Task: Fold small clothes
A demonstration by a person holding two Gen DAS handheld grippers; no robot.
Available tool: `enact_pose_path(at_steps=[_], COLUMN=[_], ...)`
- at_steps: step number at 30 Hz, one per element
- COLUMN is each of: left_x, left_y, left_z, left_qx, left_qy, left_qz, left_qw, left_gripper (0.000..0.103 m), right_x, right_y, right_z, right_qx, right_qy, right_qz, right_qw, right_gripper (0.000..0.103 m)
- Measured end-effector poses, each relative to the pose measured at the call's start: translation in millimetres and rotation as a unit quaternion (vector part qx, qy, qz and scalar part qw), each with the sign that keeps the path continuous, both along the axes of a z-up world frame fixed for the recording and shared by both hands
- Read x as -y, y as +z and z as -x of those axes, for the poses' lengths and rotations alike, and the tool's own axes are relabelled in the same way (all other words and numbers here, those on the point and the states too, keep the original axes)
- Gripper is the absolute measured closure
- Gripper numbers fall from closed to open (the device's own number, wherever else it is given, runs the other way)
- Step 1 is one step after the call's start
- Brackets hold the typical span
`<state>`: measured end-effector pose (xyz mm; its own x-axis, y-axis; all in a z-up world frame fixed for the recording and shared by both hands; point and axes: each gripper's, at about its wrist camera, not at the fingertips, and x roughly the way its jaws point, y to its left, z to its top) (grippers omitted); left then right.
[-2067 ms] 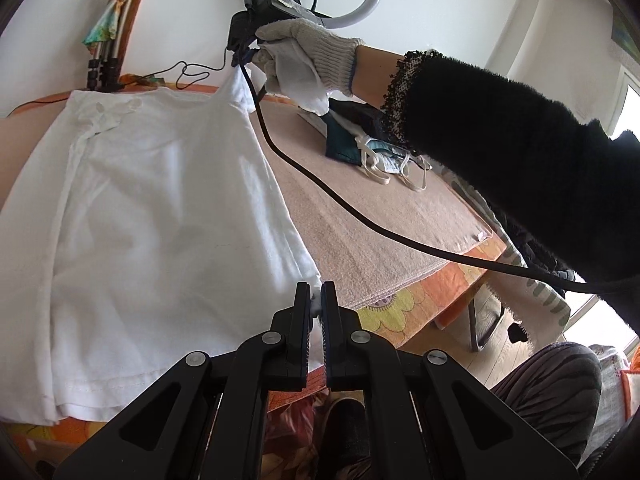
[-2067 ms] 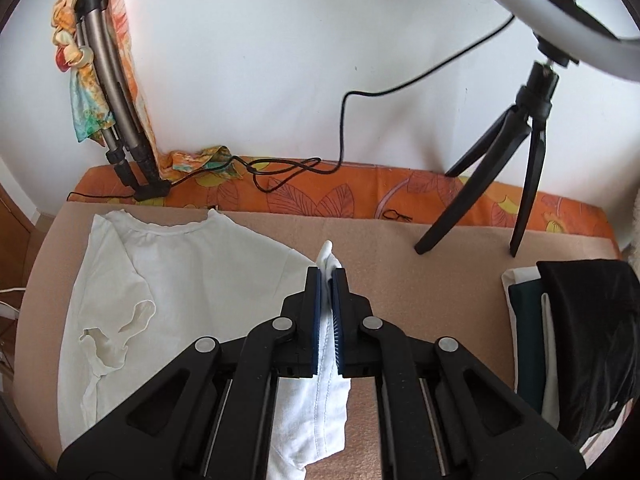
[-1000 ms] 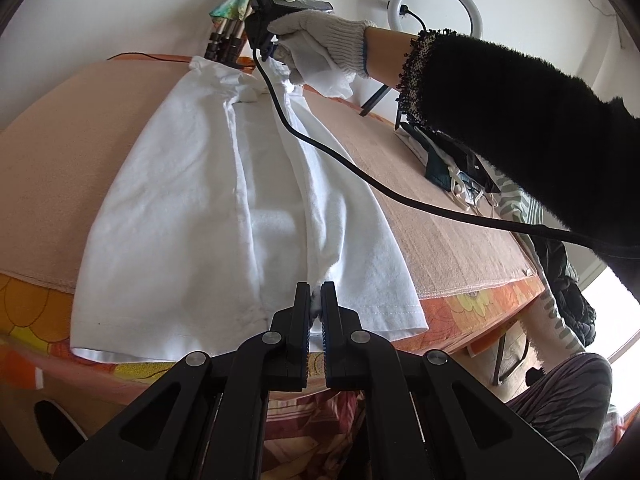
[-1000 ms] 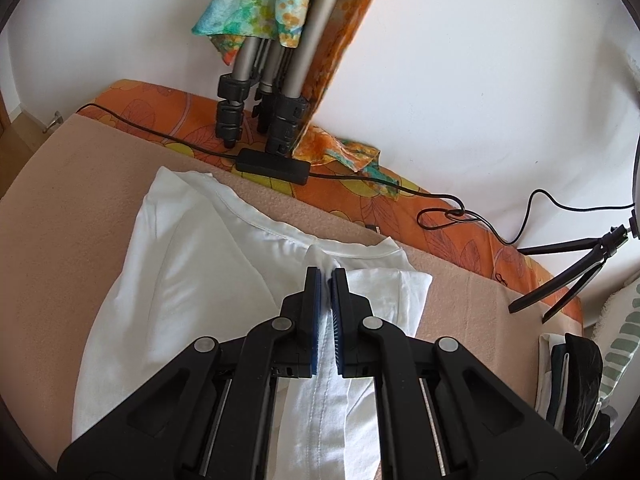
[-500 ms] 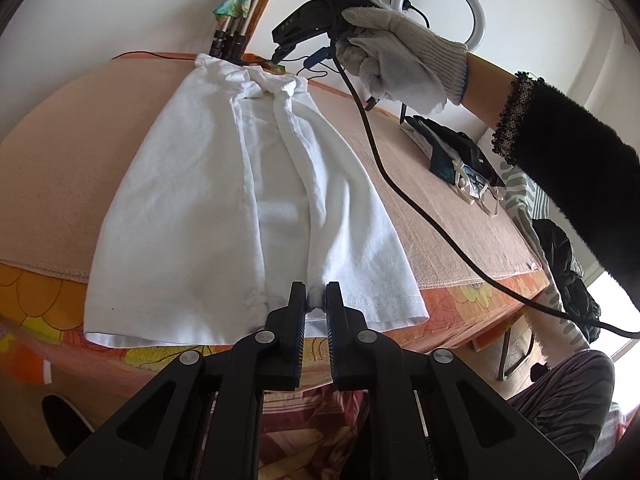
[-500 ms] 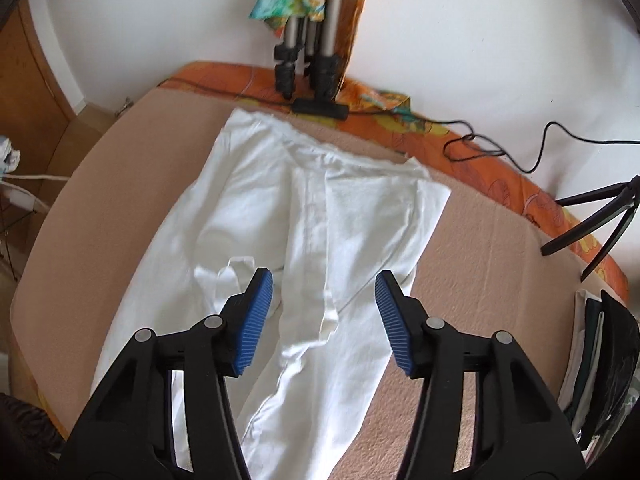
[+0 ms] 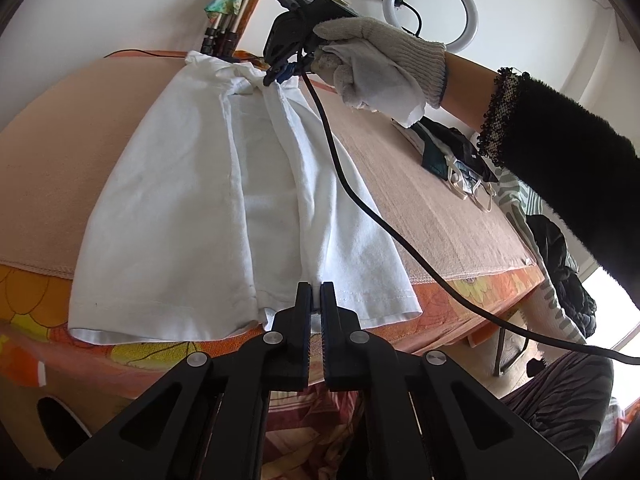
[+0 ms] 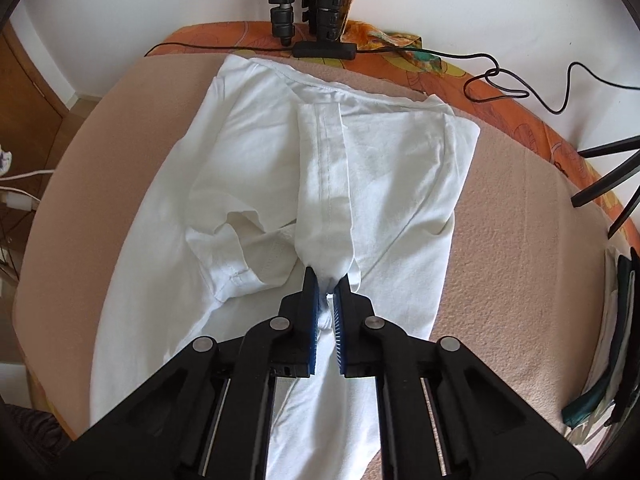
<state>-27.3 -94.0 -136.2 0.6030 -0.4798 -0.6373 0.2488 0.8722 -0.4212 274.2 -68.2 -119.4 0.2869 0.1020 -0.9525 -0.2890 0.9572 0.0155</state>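
While the white T-shirt (image 8: pixel 256 184) lies spread on the beige blanket (image 8: pixel 516 240) with its neckline toward the tripod (image 8: pixel 308 4) at the far edge, I have both tongs clamped on it. My right gripper (image 8: pixel 327 280) has just been closing, and its blue pads now pinch a bunched ridge of cloth down the shirt's middle, beside the folded-in sleeve (image 8: pixel 228 248). My left gripper (image 7: pixel 316 292) is closed on the hem nearest me, where the shirt hangs over the blanket's edge. The gloved right hand (image 7: pixel 380 68) sits above the collar end.
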Motion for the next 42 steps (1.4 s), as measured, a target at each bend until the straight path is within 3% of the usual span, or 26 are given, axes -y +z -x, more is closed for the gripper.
enact_pose_path(at_steps=[5,7,9,10,12,17,20,25,28,29,31,33,34,37,39,42], left_x=[-11,-19,-26,-29,-39,-63,-81,-104,-111,-112,-113,-111,-110,-110,-111,-113], left_y=[3,8,16,21,33,61,67,73,75,75,73,70,68,62,60,58], left_z=[2,3,7,9,12,13,-5,-46,-56,-58,-58,-60,-60,-60,-58,-54], left_qx=[-0.009,-0.015,-0.006,0.002,0.017,0.044,0.036,0.043,0.055,0.058,0.057,0.051,0.050,0.034,0.028,0.023], left_qy=[0.022,0.026,0.024,0.023,0.018,0.004,0.013,0.038,0.053,0.057,0.059,0.056,0.053,0.049,0.050,0.047], left_qz=[-0.006,-0.001,-0.009,-0.018,-0.027,-0.058,-0.074,-0.100,-0.104,-0.106,-0.104,-0.104,-0.108,-0.109,-0.110,-0.108], left_qw=[0.9997,0.9996,0.9996,0.9996,0.9993,0.9973,0.9965,0.9933,0.9916,0.9910,0.9912,0.9917,0.9915,0.9922,0.9923,0.9928], left_gripper=[0.099,0.090,0.086,0.086,0.086,0.085,0.084,0.084,0.084,0.084,0.084,0.084,0.084,0.084,0.084,0.084], right_x=[-3,-1,8,13,25,34,29,16,14,15,18,17,13,2,12,25], right_y=[-2,6,19,26,36,31,18,-5,-8,-6,0,7,7,5,13,21], right_z=[-7,-5,1,5,18,73,118,162,167,168,169,175,176,187,197,220], right_qx=[-0.007,0.008,0.023,0.035,0.042,0.005,-0.027,-0.029,-0.008,-0.005,-0.002,-0.011,-0.026,-0.031,-0.028,-0.013], right_qy=[-0.009,-0.007,-0.012,-0.009,-0.002,0.021,0.039,0.049,0.038,0.037,0.032,0.057,0.068,0.075,0.067,0.044], right_qz=[-0.050,-0.063,-0.070,-0.068,-0.060,-0.087,-0.095,-0.054,-0.029,-0.033,-0.056,-0.127,-0.139,-0.116,-0.142,-0.131], right_qw=[0.999,0.998,0.997,0.997,0.997,0.996,0.994,0.997,0.999,0.999,0.998,0.990,0.988,0.990,0.987,0.990], right_gripper=[0.095,0.092,0.071,0.071,0.071,0.071,0.071,0.071,0.085,0.097,0.098,0.099,0.098,0.097,0.096,0.091])
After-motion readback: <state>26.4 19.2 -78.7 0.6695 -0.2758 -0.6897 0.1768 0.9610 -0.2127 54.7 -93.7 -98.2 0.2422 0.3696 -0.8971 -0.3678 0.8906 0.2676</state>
